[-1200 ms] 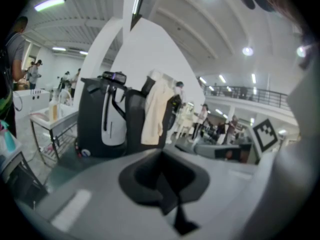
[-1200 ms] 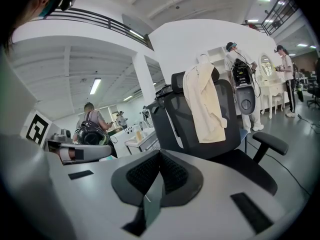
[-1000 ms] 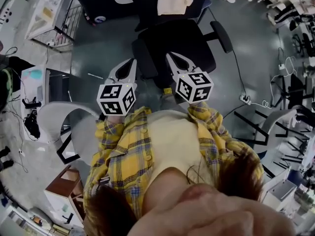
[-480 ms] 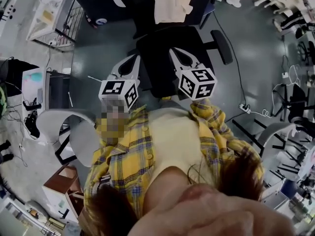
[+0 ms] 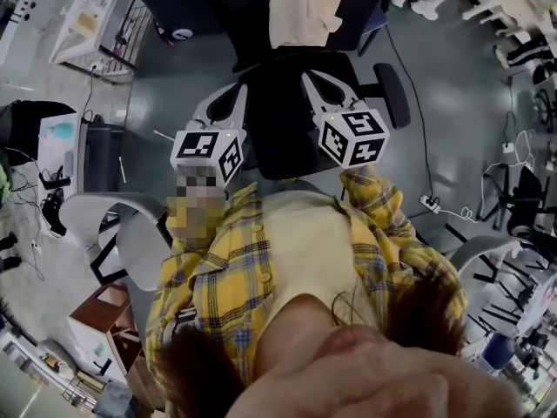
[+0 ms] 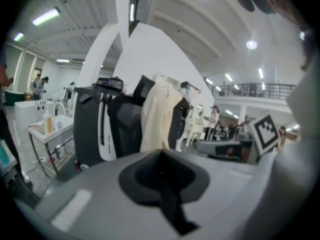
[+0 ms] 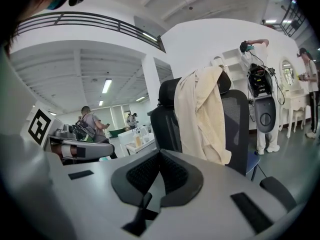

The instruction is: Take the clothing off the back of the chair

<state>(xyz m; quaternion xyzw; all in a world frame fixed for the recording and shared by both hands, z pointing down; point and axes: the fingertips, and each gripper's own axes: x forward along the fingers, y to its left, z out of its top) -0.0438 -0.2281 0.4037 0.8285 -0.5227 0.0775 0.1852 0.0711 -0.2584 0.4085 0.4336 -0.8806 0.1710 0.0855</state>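
A cream garment hangs over the back of a black office chair ahead of me. The left gripper view shows the same garment draped on the chair back. From the right gripper view, the garment covers the mesh back. My left gripper hovers over the seat's left edge, my right gripper over the seat. Both point at the chair back, short of the garment. Both sets of jaws are shut with nothing between them, as seen at the left gripper and right gripper.
The chair's right armrest sticks out beside my right gripper. A white curved chair stands at the left, a white cart at the far left. A cable with a power strip lies on the floor at the right. People stand far off.
Both grippers have moved forward toward the chair, from the seat's near edge to over the seat. The chair and garment now sit closer in the head view. Jaws stayed shut.
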